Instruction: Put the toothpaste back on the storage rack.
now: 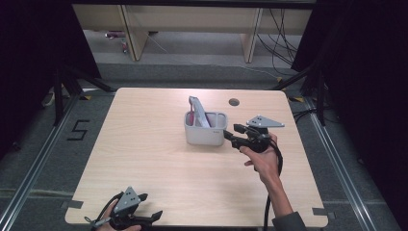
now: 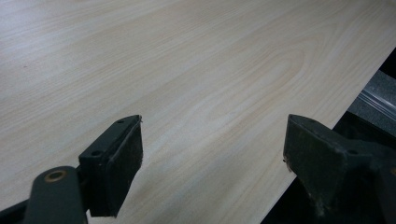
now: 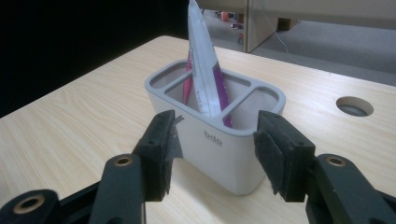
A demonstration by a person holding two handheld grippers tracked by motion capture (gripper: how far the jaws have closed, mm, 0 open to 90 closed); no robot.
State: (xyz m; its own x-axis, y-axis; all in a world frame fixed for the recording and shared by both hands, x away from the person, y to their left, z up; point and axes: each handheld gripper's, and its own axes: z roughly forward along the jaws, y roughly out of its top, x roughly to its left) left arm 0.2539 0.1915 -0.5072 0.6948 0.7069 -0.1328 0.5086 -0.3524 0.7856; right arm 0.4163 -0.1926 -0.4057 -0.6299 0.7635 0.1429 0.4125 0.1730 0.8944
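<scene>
Floor mark [image 1: 78, 130] — "5"; grey holder [image 3: 219, 140] — small lettering, unclear.

one holder [image 1: 205, 134], one tube [image 1: 197, 111], two hand-held grippers [image 1: 230, 133]

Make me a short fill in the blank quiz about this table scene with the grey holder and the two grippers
1. The tube stands in the holder's ____ compartment.
2. The right gripper's jaws are ____.
3. The left gripper hovers over the table's ____ edge.

Missing words: middle; open; near
</scene>
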